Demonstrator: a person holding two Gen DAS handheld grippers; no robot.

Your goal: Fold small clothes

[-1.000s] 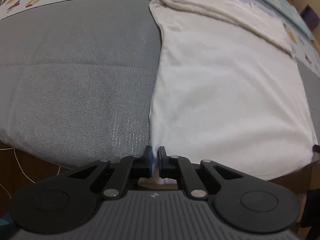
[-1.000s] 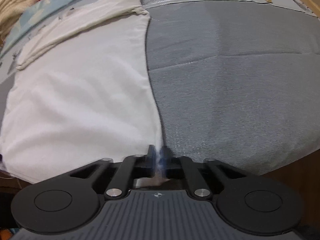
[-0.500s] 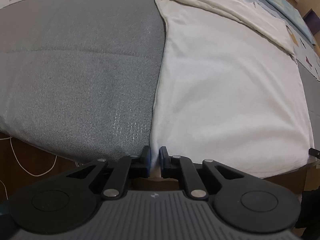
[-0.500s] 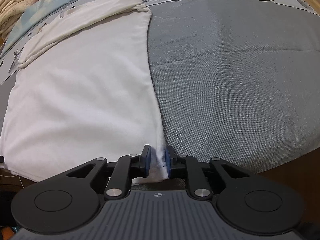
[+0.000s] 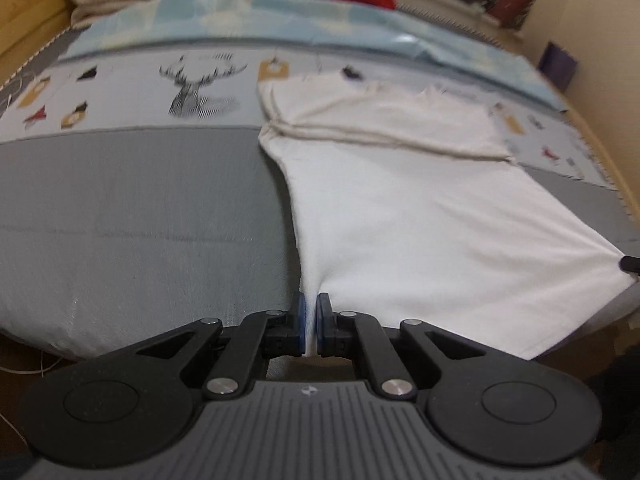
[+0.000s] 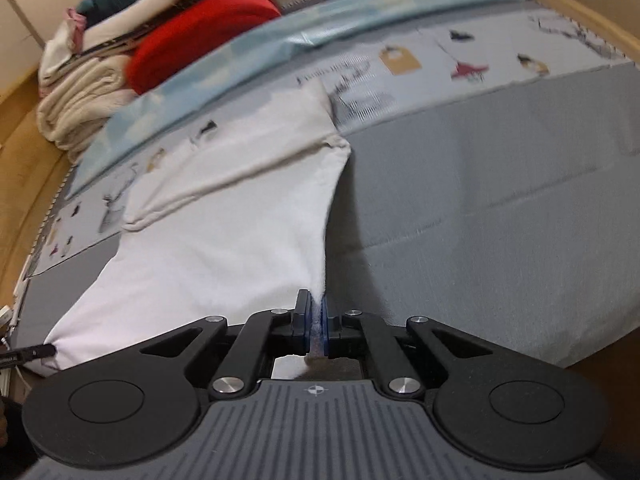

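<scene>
A white garment (image 5: 420,216) lies on a grey bed cover (image 5: 140,220), its far end folded over into a band. My left gripper (image 5: 310,322) is shut on the garment's near left corner and lifts it a little. In the right wrist view the same garment (image 6: 224,240) shows, and my right gripper (image 6: 315,324) is shut on its near right corner, which is raised off the grey cover (image 6: 500,220). The other gripper's tip shows at each frame's edge.
A patterned light-blue sheet (image 5: 132,88) with a deer print lies beyond the garment. A pile of folded clothes, cream (image 6: 84,104) and red (image 6: 200,32), sits at the far end. A wooden bed frame (image 6: 24,148) runs along the sides.
Both grippers have risen and tilted up with the near corners held, lifting the hem off the cover. The far end of the bed and the clothes pile have come into view.
</scene>
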